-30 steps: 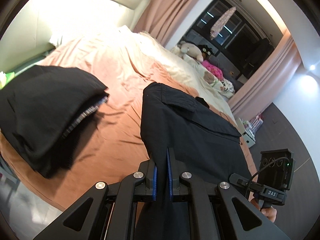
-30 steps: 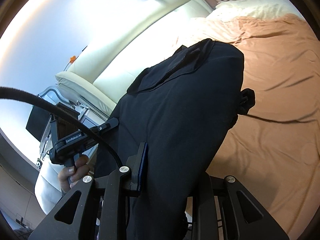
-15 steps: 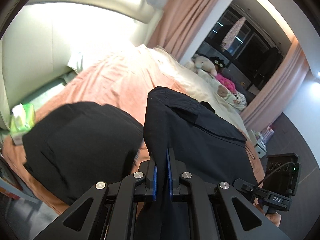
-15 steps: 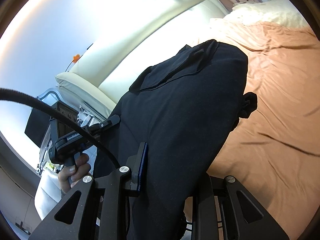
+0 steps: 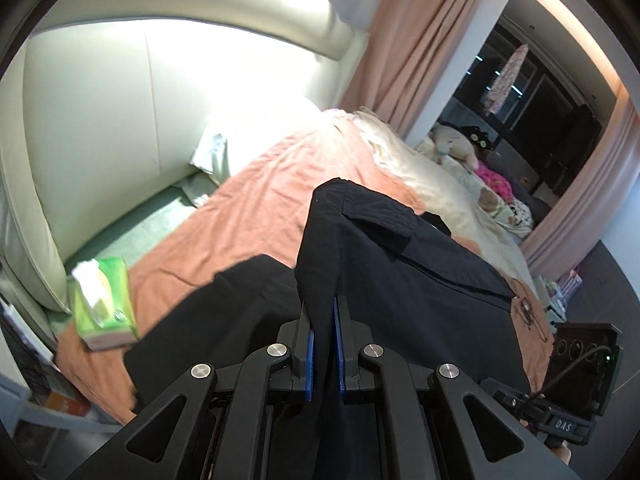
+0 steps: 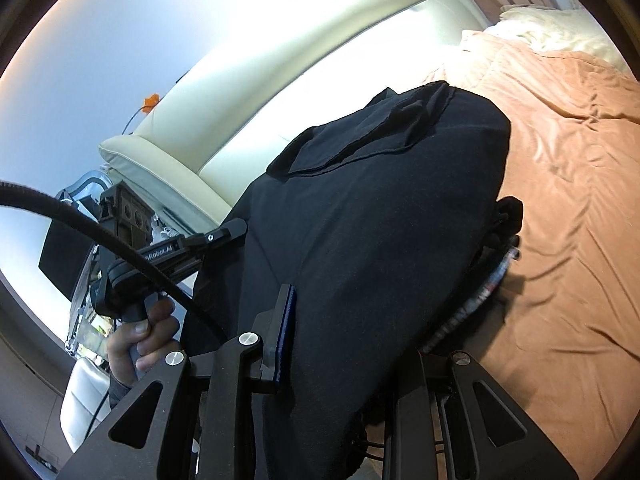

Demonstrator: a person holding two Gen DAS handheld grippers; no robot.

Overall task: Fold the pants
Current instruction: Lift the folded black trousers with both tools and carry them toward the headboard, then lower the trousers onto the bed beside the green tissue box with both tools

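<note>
The black pants (image 5: pixel 420 280) hang folded between my two grippers above the orange bed cover (image 5: pixel 260 216). My left gripper (image 5: pixel 323 320) is shut on one edge of the pants, blue pads pressing the cloth. My right gripper (image 6: pixel 340 328) holds the other end; the pants (image 6: pixel 380 240) drape thickly over it, hiding its right finger, and one blue pad (image 6: pixel 286 332) shows at the left. A second black garment (image 5: pixel 224 320) lies on the bed below my left gripper.
A green tissue pack (image 5: pixel 104 304) lies at the bed's near left corner. A cream padded headboard (image 5: pixel 120 120) runs along the left. Stuffed toys (image 5: pixel 456 146) and pillows sit at the far end. The left gripper's handle and hand (image 6: pixel 140 332) show in the right view.
Both grippers have swung left with the pants held up. The other black garment has slid down and under the left gripper in view, and the tissue pack has come into sight.
</note>
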